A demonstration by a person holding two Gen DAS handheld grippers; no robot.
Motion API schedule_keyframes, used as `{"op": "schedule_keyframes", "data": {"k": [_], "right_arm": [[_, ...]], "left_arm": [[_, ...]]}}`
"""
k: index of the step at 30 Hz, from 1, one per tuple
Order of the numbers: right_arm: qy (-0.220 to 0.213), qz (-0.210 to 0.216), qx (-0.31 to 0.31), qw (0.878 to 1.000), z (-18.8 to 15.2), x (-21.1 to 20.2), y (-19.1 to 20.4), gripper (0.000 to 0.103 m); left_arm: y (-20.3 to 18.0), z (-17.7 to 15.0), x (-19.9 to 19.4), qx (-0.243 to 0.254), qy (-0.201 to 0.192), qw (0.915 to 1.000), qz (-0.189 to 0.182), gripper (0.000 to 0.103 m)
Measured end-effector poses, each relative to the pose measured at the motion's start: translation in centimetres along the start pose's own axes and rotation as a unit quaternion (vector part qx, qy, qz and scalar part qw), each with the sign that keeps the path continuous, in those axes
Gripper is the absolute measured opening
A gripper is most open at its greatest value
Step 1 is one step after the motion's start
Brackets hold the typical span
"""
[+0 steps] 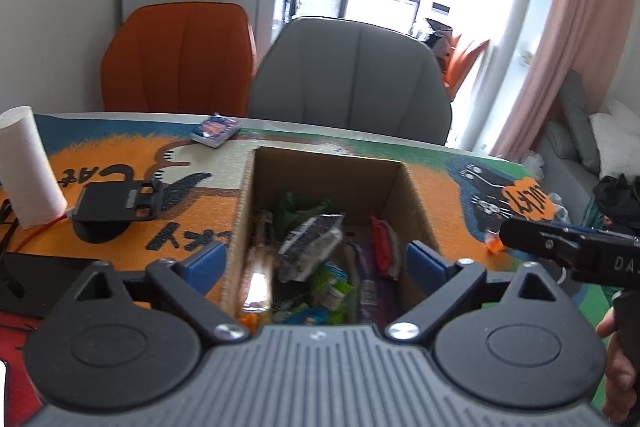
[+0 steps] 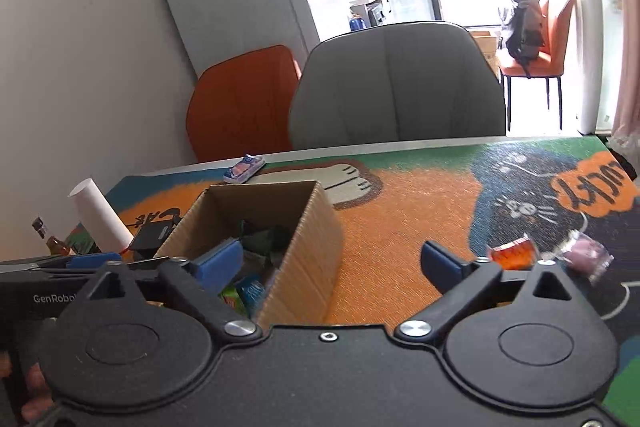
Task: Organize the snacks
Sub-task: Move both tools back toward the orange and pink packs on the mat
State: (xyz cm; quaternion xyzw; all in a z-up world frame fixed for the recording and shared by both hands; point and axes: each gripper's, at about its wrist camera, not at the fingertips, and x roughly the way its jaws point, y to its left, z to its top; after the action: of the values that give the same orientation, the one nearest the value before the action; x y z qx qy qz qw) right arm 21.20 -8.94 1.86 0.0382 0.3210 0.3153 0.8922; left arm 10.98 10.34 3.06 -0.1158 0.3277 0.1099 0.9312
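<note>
While the cat-print table mat (image 2: pixel 400 227) lay under everything, we had the cardboard box (image 1: pixel 416 211) of snack packets (image 1: pixel 310 251) beneath the left gripper (image 1: pixel 316 261), jaws spread wide, empty. Our right gripper (image 2: pixel 332 263) gaped too, straddling the box wall; an orange packet (image 2: pixel 514 255) sat just beside it.

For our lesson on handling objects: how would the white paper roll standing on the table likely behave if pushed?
The paper roll stands tall and narrow on its end, so a push near the top would probably tip it. Once down, its round shape would likely let it roll across the table. It looks like soft paper, so probably light.
</note>
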Motion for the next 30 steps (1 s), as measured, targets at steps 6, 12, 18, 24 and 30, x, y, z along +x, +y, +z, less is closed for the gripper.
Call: {"op": "schedule_keyframes", "data": {"k": [6,12,18,24,30], "right_arm": [[0.016,-0.003,0.007,1.000,-1.0,-1.7,-2.1,0.103],[0.019,-0.011,-0.002,1.000,-2.0,-3.0,-3.6,0.103],[0.022,-0.038,0.006,0.999,-2.9,-3.9,-5.8,0.103],[0.021,-0.062,0.004,0.998,-3.8,-5.0,-8.1,0.103],[0.020,-0.081,0.027,0.996,-4.4,-5.9,-11.1,0.103]], "left_arm": [[-1.7,-0.6,-0.1,0.013,0.015,0.9995,-0.023,0.103],[-3.4,-1.3,-0.3,0.015,0.014,0.9989,-0.043,0.103],[-6.1,-1.7,-0.5,0.030,0.007,0.9964,-0.079,0.103],[-9.1,-2.0,0.1,0.044,0.006,0.9953,-0.086,0.103],[-11.6,-2.1,0.9,0.064,0.008,0.9932,-0.097,0.103]]}}
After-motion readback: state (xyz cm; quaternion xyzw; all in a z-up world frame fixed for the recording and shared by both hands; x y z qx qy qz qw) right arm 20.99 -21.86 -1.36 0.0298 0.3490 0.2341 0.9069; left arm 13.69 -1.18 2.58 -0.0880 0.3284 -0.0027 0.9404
